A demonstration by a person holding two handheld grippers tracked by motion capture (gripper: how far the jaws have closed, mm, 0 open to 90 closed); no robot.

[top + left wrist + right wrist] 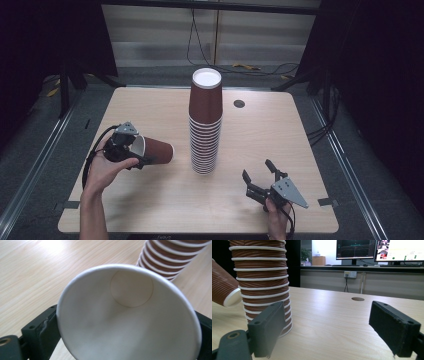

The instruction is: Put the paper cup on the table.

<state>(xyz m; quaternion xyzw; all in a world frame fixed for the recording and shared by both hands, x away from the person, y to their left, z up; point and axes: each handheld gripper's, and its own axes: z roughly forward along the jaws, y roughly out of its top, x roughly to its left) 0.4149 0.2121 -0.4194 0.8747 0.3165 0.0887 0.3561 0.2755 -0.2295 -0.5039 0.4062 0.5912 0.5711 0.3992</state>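
Note:
A tall stack of upside-down brown ribbed paper cups [205, 125] stands mid-table; it also rises in the left gripper view [170, 262] and the right gripper view [262, 282]. My left gripper [136, 152] is shut on a single brown cup [159, 151] at its rim. That cup is held on its side off the table, base towards the stack. Its white inside [130, 315] sits between the two black jaws. The cup's base [223, 287] hangs left of the stack. My right gripper [256, 168] rests near the front right, open and empty [324, 322].
The light wooden table [280, 130] has a round cable hole [239, 103] behind the stack, also seen beyond the right jaws [358, 299]. Cables lie on the floor past the far edge. Monitors [355, 250] stand on a desk in the background.

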